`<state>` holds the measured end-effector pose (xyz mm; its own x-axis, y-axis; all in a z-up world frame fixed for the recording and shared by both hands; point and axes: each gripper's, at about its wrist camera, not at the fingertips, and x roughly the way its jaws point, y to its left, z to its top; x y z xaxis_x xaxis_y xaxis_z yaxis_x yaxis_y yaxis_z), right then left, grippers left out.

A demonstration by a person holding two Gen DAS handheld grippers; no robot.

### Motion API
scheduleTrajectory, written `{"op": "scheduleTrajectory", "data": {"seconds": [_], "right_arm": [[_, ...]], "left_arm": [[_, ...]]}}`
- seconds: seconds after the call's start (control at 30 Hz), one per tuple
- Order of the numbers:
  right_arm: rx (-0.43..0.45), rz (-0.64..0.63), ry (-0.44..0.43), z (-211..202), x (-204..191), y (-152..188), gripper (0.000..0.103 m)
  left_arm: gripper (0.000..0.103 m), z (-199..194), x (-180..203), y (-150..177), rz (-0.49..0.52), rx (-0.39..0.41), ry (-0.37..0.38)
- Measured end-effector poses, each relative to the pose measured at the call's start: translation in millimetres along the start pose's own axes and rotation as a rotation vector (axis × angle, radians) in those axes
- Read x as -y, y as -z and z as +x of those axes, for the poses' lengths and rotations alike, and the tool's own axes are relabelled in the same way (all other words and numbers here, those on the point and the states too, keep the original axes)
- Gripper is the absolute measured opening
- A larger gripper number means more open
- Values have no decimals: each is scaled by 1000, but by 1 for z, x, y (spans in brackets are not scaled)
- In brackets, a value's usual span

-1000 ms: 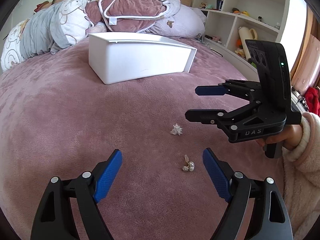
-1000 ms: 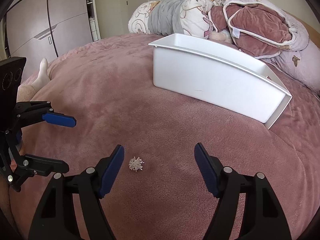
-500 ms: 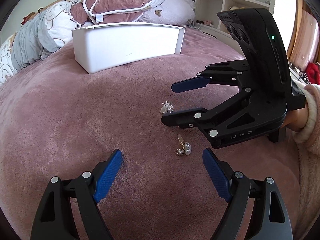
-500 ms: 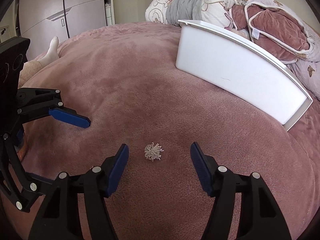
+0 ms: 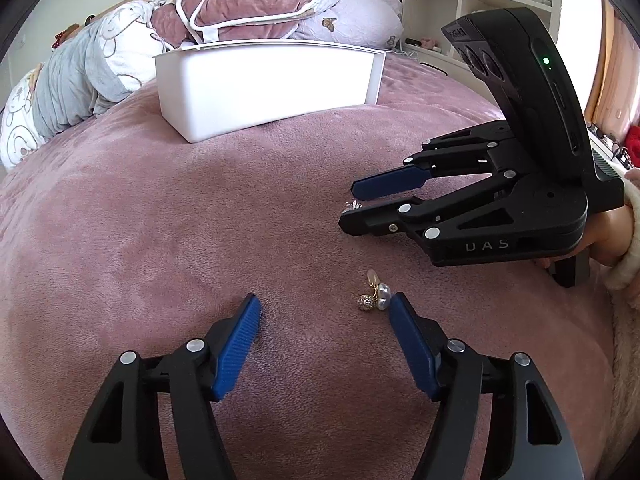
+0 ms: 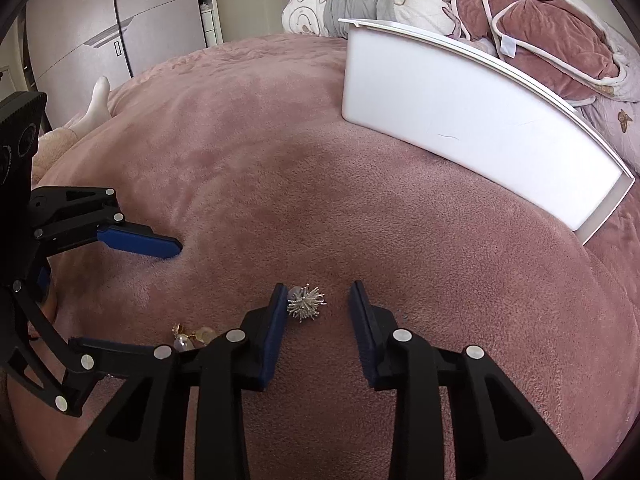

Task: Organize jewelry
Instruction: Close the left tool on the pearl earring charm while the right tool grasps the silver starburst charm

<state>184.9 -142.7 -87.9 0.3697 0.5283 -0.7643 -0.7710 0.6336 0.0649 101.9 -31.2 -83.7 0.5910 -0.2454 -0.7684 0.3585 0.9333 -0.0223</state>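
Note:
A gold and pearl earring (image 5: 374, 294) lies on the pink bedspread, close to the right pad of my open left gripper (image 5: 324, 306); it also shows in the right wrist view (image 6: 188, 336). A spiky silver earring (image 6: 306, 303) lies between the pads of my right gripper (image 6: 318, 298), near the left pad; the jaws stand partly closed around it without clamping it. In the left wrist view the right gripper (image 5: 352, 206) hides most of the spiky earring (image 5: 354, 205). A white bin (image 5: 264, 84) stands farther back on the bed, and also shows in the right wrist view (image 6: 472, 120).
Folded quilts and pillows (image 5: 248, 8) lie behind the bin. White shelves (image 5: 472, 4) stand at the right of the bed. A wardrobe (image 6: 120, 28) stands at the left. A socked foot (image 6: 96, 100) rests on the bed's left edge.
Both grippers have come down and forward onto the bedspread. The right jaws have narrowed around the spiky earring. The left jaws have narrowed, with the pearl earring now beside the right pad.

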Motion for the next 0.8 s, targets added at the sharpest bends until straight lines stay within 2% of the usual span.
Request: {"op": "scheduleTrajectory", "data": {"seconds": [0.17, 0.3, 0.4, 0.47, 0.5, 0.6, 0.7, 0.73, 0.77, 0.8], "right_arm": [[-18, -34, -8, 2, -9, 0, 21], [-24, -31, -7, 4, -10, 0, 21], [-27, -44, 11, 5, -13, 0, 21], [-31, -49, 17, 6, -14, 0, 21], [-33, -48, 15, 6, -14, 1, 21], [-34, -38, 8, 5, -11, 1, 21], [-40, -70, 35, 4, -14, -1, 20], [-43, -79, 40, 4, -15, -1, 20], [-44, -85, 42, 4, -15, 0, 20], [-45, -88, 42, 4, -15, 0, 20]], "left_arm": [[60, 1, 2, -2, 7, 6, -22], [54, 4, 1, -6, -7, 8, -11], [37, 6, 1, -8, -13, 7, 5], [20, 11, 2, -10, -9, -11, 24], [19, 12, 4, -10, -2, -18, 25], [21, 14, 9, -10, 17, -23, 0], [32, 13, 12, -12, 32, -26, 4], [42, 13, 12, -13, 36, -26, 20], [59, 13, 13, -15, 44, -26, 42], [65, 14, 15, -16, 56, -26, 54]]}}
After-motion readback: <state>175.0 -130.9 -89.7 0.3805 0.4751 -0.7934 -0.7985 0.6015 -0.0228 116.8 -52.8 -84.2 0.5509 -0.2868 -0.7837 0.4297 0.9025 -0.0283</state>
